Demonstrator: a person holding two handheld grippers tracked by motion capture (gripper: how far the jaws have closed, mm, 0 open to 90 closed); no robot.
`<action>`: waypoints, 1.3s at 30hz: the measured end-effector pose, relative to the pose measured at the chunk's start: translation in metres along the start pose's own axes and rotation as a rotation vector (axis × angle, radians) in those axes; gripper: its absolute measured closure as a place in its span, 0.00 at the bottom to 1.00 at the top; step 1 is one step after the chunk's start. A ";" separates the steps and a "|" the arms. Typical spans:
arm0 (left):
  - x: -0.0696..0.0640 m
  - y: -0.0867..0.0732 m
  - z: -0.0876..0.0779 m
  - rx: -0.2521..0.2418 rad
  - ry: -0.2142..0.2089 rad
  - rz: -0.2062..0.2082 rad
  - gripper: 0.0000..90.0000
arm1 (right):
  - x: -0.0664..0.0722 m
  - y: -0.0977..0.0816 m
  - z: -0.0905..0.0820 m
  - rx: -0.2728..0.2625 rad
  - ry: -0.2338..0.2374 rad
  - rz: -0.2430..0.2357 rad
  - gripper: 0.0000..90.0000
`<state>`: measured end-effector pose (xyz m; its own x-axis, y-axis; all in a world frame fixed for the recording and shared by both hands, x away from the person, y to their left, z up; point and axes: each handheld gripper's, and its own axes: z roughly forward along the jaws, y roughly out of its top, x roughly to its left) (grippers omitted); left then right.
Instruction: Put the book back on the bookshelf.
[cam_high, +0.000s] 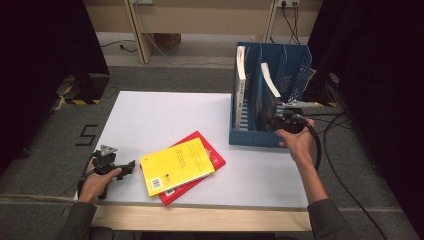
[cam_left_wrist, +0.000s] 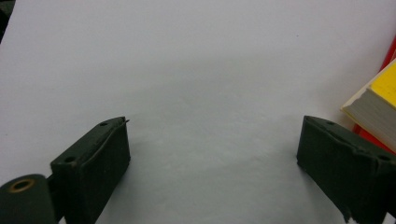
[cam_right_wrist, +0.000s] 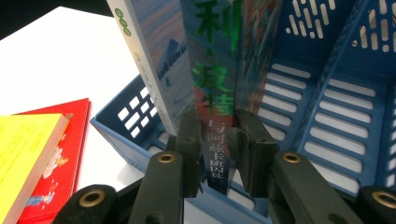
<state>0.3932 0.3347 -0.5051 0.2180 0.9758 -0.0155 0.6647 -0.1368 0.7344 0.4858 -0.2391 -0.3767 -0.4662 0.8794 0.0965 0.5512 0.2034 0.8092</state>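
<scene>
A white rectangular table (cam_high: 165, 117) is seen from above, with a blue slotted plastic file rack (cam_high: 295, 62) standing at its far right corner as the landmark.

Nearest, well to the left of the rack at the table's near edge, a hand rests with the left gripper (cam_high: 131, 166), a black two-jaw tool with a grey three-cornered plate on top. Its jaws are spread wide with nothing but bare tabletop between them.

Between that gripper and the rack, closer to the near edge, lie two flat books: a yellow paperback book (cam_high: 177, 165) stacked crookedly on top of a red paperback book (cam_high: 216, 159), which sticks out beneath it on the rack's side.

At the rack's open front, a second hand holds the right gripper (cam_right_wrist: 217, 135), also black. Its jaws pinch the lower spine of a dark blue book with green lettering (cam_right_wrist: 212, 70), which stands tilted in the middle compartment of the rack.

The rack has three compartments. The left one holds one upright pale-spined book (cam_high: 241, 85). The middle one holds the gripped book. The right one has nothing in it.

In all there are four books: two in the rack and two on the table.
</scene>
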 end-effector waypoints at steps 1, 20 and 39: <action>0.000 0.000 0.000 -0.001 0.001 0.000 0.09 | 0.001 0.001 0.002 -0.003 -0.005 0.000 0.82; 0.000 0.000 0.000 -0.001 0.000 0.000 0.09 | -0.010 0.039 0.051 -0.006 -0.102 0.059 0.82; 0.000 0.000 0.000 -0.004 -0.002 -0.004 0.10 | 0.000 0.017 0.039 -0.003 -0.019 0.134 0.61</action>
<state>0.3932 0.3349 -0.5053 0.2169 0.9760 -0.0199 0.6629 -0.1323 0.7369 0.5219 -0.2185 -0.3856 -0.3759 0.9064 0.1930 0.6053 0.0825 0.7917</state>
